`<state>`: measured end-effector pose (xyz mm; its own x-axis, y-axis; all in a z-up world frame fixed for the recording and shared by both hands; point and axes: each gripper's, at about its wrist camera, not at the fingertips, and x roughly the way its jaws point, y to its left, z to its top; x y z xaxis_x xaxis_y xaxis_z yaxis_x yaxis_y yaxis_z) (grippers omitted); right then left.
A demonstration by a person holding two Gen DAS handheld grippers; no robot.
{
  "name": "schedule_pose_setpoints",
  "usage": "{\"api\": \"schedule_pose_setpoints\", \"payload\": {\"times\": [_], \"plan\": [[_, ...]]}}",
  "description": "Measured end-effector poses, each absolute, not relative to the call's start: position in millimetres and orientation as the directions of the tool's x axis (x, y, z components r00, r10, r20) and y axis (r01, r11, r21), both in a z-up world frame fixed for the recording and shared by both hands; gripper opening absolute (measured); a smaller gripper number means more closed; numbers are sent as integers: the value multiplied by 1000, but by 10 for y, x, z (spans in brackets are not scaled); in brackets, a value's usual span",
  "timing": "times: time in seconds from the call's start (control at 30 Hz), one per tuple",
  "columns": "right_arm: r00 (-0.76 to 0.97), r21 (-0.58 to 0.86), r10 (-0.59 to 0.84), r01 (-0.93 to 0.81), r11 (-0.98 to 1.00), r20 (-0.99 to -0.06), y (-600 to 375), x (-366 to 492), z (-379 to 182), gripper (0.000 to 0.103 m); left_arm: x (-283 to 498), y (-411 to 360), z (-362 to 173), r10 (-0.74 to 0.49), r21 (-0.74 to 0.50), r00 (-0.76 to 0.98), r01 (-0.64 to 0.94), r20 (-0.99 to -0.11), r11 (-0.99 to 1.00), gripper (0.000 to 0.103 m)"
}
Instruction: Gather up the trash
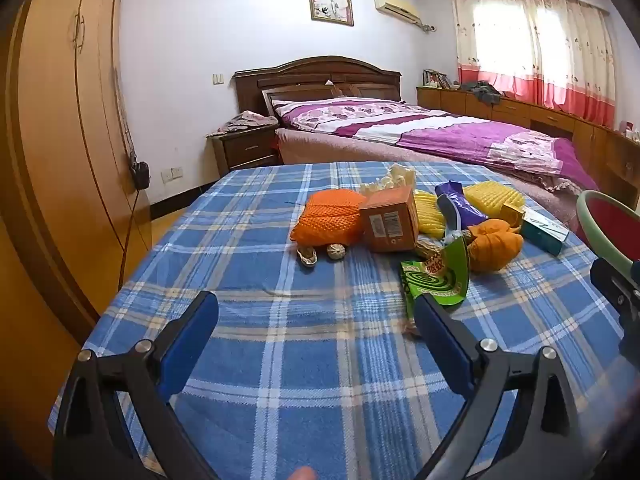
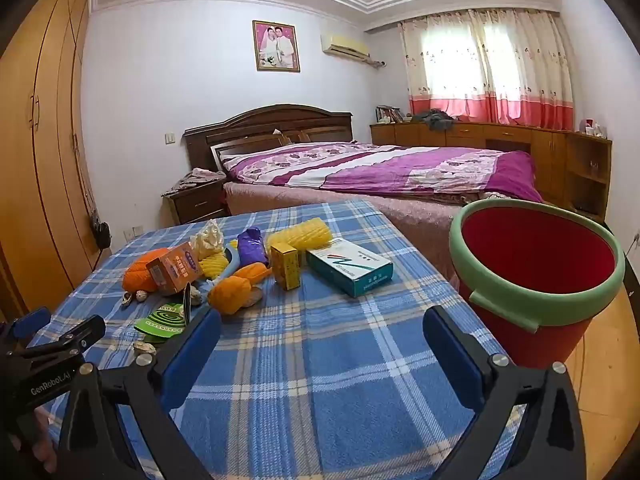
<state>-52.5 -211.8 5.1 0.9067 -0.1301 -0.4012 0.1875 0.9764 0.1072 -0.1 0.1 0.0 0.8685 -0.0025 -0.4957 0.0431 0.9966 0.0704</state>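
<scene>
On the tabletop (image 2: 320, 360), covered by a blue plaid cloth, the trash lies in one loose cluster toward the far left. Contents visible:

- an orange carton (image 1: 390, 220), upright, with an orange mesh sponge (image 1: 330, 216) just beside it;
- a torn green wrapper (image 1: 438, 280) printed with a spiral, nearest the left gripper;
- a small yellow box (image 2: 285, 266), upright;
- a white-and-teal box (image 2: 350, 270), lying flat, nearest the bucket;
- a purple wrapper (image 2: 251, 250), yellow mesh sponges (image 2: 302, 234), a crumpled orange cloth (image 2: 229, 294) and a few nut shells (image 1: 320, 255).

Receptacle: a red bucket (image 2: 536, 276) with a pale green rim stands at the right edge of the tabletop. The part of its interior that shows is bare; the bottom is out of sight.

Left gripper (image 1: 316, 334): fingers spread wide, holding nothing, hovering above bare cloth short of the cluster. Its right finger overlaps the green wrapper in the left wrist view; contact cannot be confirmed.

Right gripper (image 2: 322, 350): fingers spread wide, holding nothing, above bare cloth between the cluster and the bucket.

Progress assessment: the task appears to be at or near its start. No item is held, and nothing is seen inside the bucket. Every listed item remains to be picked up and dropped in.
</scene>
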Motion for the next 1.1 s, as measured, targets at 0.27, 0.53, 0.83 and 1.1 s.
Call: {"api": "schedule_pose_setpoints", "payload": {"times": [0.27,0.53,0.83,1.1], "plan": [[908,104,-131,187,977,-399,-2114,-528,51,103,3,4,-1,-7,64,864,46,-504,997,98],[907,100,-133,187,977,-401,-2107,-522,49,103,13,-9,-40,-5,56,861,39,-508,998,98],[903,85,-141,190,978,-405,-2088,-522,39,103,28,65,-19,-14,27,853,33,-522,999,98],[902,81,-141,190,978,-408,-2088,-518,42,103,39,74,-27,-16,24,852,34,-524,999,98]]}}
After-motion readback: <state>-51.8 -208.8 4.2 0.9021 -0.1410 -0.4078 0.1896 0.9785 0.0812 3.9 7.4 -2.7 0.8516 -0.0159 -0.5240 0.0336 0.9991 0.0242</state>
